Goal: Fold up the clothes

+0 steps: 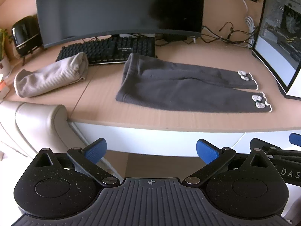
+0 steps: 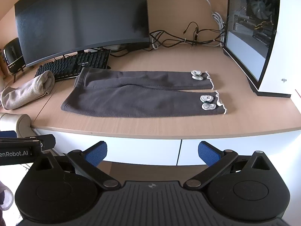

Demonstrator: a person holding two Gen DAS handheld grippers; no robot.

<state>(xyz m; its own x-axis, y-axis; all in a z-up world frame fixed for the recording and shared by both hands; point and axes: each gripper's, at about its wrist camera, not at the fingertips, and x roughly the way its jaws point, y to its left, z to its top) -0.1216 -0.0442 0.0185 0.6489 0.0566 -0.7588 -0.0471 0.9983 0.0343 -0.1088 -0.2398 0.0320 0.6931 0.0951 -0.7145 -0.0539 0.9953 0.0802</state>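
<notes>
Dark grey trousers (image 1: 180,86) lie flat on the wooden desk (image 1: 169,120), waistband to the left, both legs stretched right, with small white bows at the cuffs (image 1: 258,101). They also show in the right wrist view (image 2: 143,96). A beige ribbed garment (image 1: 50,75), folded into a bundle, lies left of them (image 2: 26,92). My left gripper (image 1: 151,148) is open and empty, held in front of and below the desk edge. My right gripper (image 2: 152,150) is open and empty, at the same height to its right.
A black keyboard (image 1: 111,50) and a curved monitor (image 1: 118,9) stand behind the clothes. A PC case with glass side (image 2: 252,37) stands at the right. Cables (image 2: 188,37) run along the back. A black speaker (image 1: 26,33) and a beige chair arm (image 1: 37,120) are left.
</notes>
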